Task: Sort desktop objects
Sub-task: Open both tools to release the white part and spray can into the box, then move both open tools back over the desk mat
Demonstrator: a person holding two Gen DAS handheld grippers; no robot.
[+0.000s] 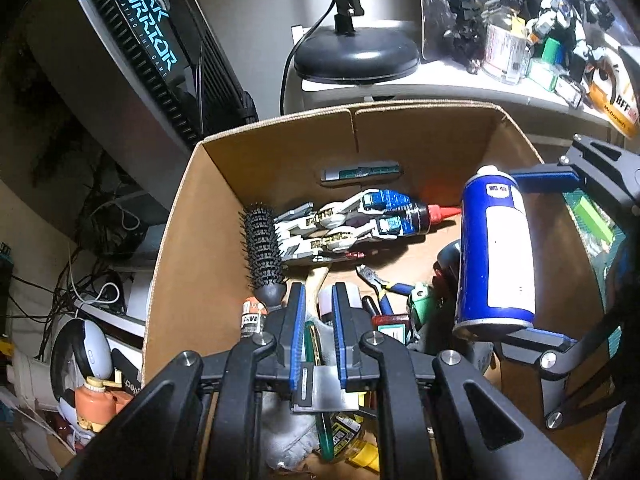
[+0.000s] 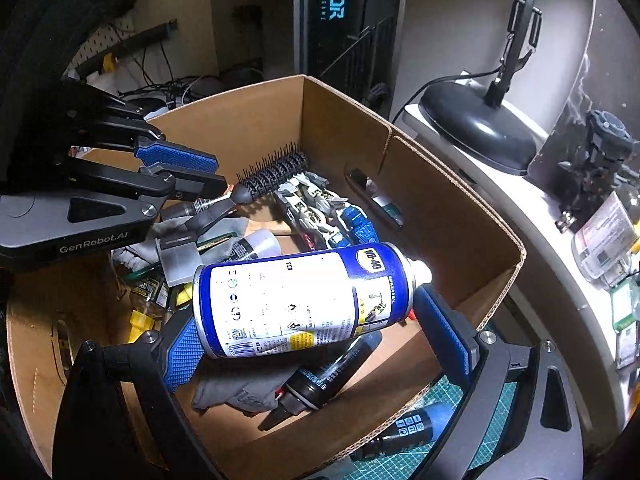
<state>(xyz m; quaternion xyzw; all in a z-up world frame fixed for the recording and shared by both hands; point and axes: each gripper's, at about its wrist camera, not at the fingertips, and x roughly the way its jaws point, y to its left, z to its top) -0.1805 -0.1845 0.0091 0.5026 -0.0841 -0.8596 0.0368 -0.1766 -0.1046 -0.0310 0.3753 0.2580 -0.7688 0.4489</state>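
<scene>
1. Your right gripper (image 2: pixel 312 340) holds a blue and white spray can (image 2: pixel 296 300) over the cardboard box (image 2: pixel 440 216).
2. The can lies on its side between the two blue pads (image 2: pixel 180 354). One pad presses its flat bottom and the other presses its white top, so the gripper is pinching the can end to end.
3. In the left camera you see the same can (image 1: pixel 496 248) standing up tall at the right side of the box (image 1: pixel 188 216), with the right gripper (image 1: pixel 520 256) above and below it.
4. Your left gripper (image 1: pixel 316 312) points down into the box. Its two fingers are pressed close together, with only a thin gap (nothing sits between them).
5. In the right camera the left gripper (image 2: pixel 216 174) reaches in from the left, over the box, near the handle of a black round hairbrush (image 2: pixel 272 172).
6. The box is full of things. The hairbrush (image 1: pixel 262 248) lies near the left wall. Just beside it is a white and blue toy robot (image 1: pixel 344 228).
7. A little bottle with a red tip (image 1: pixel 436 214) lies past the toy. Small pliers with blue handles (image 1: pixel 380 284) lie nearer to you.
8. Behind the box stands a black lamp base (image 1: pixel 356 56) on a white desk (image 1: pixel 460 84).
9. More toy robots and a jar (image 1: pixel 506 52) crowd the desk on the right.
</scene>
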